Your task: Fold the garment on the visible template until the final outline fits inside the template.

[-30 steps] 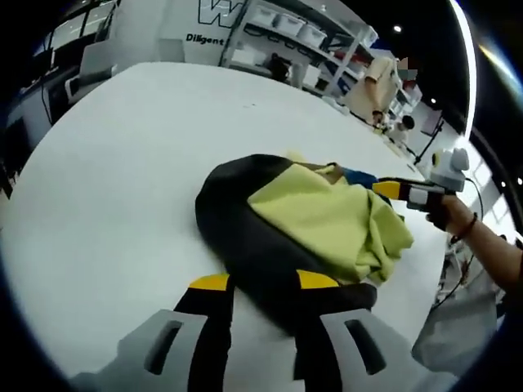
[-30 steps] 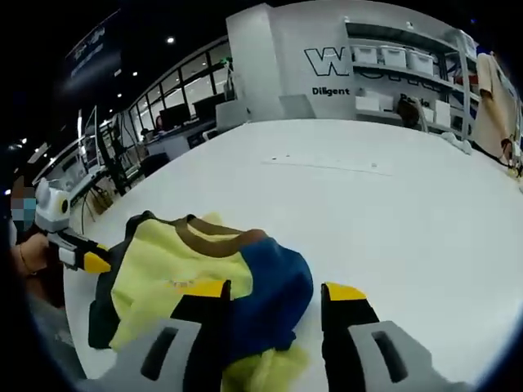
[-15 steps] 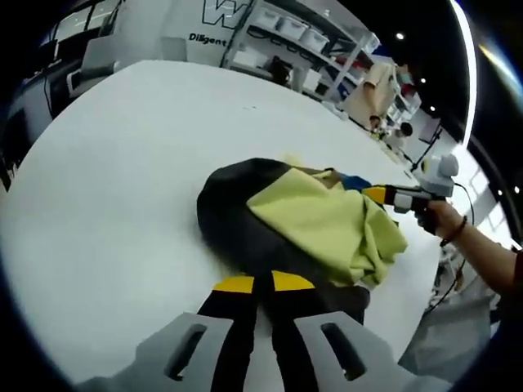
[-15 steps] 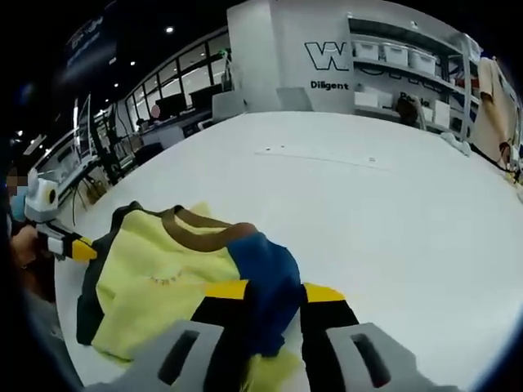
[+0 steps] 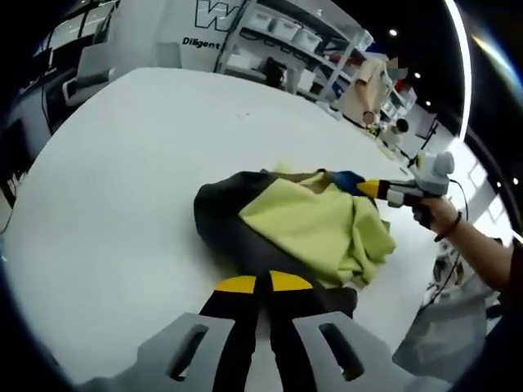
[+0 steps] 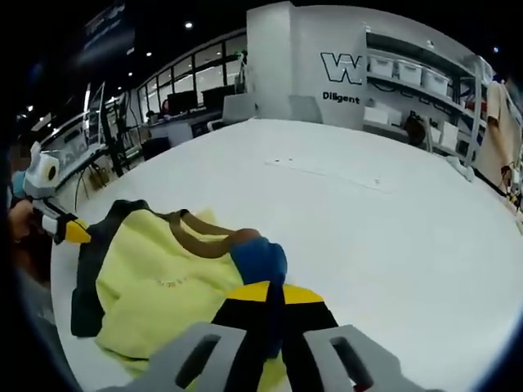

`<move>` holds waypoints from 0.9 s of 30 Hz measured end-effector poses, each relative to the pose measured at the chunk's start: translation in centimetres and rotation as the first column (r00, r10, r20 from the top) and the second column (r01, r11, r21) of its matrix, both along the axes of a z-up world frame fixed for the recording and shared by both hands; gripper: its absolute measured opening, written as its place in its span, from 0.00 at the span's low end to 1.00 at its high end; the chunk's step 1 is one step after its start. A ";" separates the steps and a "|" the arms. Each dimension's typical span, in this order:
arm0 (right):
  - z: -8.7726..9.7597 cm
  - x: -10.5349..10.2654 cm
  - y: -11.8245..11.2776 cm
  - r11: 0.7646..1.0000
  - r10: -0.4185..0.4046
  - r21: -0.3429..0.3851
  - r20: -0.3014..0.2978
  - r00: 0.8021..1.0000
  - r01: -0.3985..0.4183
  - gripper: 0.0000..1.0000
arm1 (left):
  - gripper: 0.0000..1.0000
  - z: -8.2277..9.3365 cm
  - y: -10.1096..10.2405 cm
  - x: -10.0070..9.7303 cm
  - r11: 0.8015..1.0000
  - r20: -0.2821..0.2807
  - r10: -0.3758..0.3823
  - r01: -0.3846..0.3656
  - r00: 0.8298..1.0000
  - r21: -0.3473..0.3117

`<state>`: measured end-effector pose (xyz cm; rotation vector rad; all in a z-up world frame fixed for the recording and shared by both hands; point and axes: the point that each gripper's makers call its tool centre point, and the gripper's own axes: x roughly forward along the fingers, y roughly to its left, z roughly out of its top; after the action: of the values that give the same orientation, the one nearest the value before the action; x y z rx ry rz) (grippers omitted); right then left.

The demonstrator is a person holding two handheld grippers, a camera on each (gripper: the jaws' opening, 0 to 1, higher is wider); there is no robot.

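In the left gripper view, the left tool (image 5: pixel 261 283) is clenched on the black edge of the crumpled yellow, black and blue garment (image 5: pixel 302 224), which lies on the white tabletop (image 5: pixel 122 163). The right tool (image 5: pixel 369 189) comes in from the right, held by a hand (image 5: pixel 435 214).

In the right gripper view, the right tool (image 6: pixel 272 293) is pinched on the blue part of the garment (image 6: pixel 163 282); the left tool (image 6: pixel 72 232) grips its far black edge.

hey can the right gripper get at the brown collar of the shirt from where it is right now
Probably not at once. The right gripper is shut on the blue sleeve, so it would have to let go first. The brown collar lies uncovered on the yellow-green shirt just beyond the sleeve, with nothing across it.
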<state>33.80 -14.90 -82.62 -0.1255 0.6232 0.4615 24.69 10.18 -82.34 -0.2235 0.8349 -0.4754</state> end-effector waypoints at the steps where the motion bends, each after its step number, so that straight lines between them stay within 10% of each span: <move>1: 0.3 0.1 0.1 1.000 0.009 -0.010 0.011 1.000 -0.009 0.00 | 0.00 0.2 0.1 0.1 1.000 0.000 0.005 -0.005 1.000 0.006; 27: 7.1 2.8 -0.2 0.997 0.005 -0.079 0.110 0.994 0.004 0.00 | 0.00 6.3 4.6 2.6 0.998 0.069 0.018 -0.022 0.997 0.064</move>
<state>36.58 -15.09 -75.53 -0.2254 0.5335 0.4277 27.31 14.76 -76.08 -0.1553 0.7795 -0.4344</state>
